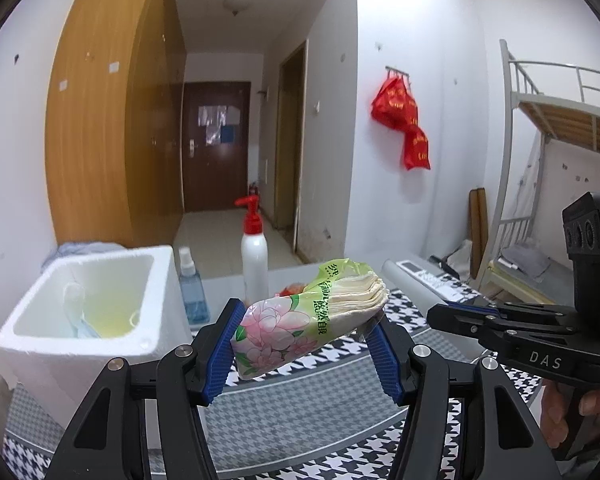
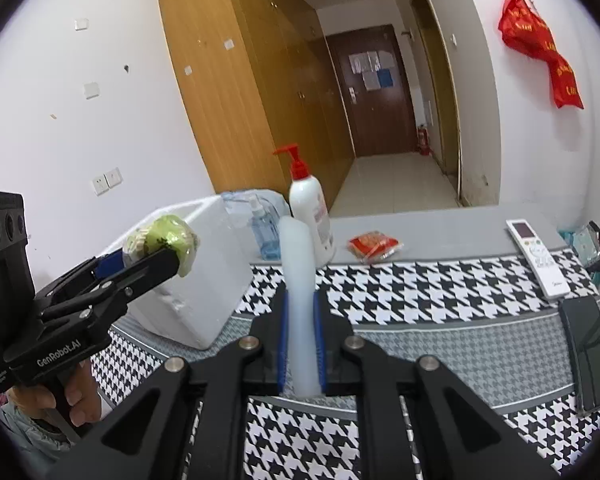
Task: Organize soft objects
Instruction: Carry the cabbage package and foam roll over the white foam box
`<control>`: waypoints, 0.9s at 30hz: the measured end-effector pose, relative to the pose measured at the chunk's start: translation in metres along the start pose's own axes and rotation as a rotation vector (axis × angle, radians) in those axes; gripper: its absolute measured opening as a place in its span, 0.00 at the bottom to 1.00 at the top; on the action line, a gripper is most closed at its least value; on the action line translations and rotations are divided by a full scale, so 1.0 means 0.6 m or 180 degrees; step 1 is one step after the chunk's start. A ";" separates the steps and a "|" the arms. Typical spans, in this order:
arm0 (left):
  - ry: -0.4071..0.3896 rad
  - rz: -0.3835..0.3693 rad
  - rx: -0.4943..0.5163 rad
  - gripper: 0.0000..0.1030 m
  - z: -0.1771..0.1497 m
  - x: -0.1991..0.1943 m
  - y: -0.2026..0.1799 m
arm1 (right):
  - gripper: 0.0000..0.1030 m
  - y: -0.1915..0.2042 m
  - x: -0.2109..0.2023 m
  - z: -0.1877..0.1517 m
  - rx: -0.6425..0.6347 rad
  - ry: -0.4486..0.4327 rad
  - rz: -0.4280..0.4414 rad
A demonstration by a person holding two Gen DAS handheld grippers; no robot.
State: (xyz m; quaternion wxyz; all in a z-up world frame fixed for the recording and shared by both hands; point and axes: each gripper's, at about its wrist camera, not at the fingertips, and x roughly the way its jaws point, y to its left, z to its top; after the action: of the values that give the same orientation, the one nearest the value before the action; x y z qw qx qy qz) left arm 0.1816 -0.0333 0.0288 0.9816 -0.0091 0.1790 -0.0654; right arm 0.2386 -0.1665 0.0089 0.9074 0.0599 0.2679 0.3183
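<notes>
On the houndstooth table (image 2: 440, 292) stands the white foam box (image 1: 88, 316). My left tongs (image 1: 306, 344) clamp a floral tissue pack (image 1: 312, 316) in the air beside it. My right tongs (image 2: 300, 344) pinch a translucent white tube (image 2: 298, 280).

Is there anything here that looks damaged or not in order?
Yes. The tissue pack held in the left gripper is torn open at one end, so the stacked tissues stick out of the wrapper. It also sits tilted between the blue pads. The foam box has a chipped lower corner.
</notes>
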 end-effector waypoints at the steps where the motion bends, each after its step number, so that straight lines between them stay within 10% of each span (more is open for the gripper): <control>1: -0.0017 0.0005 0.0009 0.60 0.002 -0.004 0.000 | 0.14 0.003 -0.004 0.002 -0.0009 -0.0019 0.0009; 27: -0.0362 0.0265 0.0132 0.60 0.031 -0.074 0.020 | 0.14 0.064 -0.021 0.035 -0.0237 -0.0272 0.0081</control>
State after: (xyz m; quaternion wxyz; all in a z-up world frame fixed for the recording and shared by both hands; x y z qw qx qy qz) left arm 0.1486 -0.0156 0.0609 0.9921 0.0150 0.1218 -0.0277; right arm 0.2200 -0.1426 0.0431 0.9155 0.0429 0.2160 0.3367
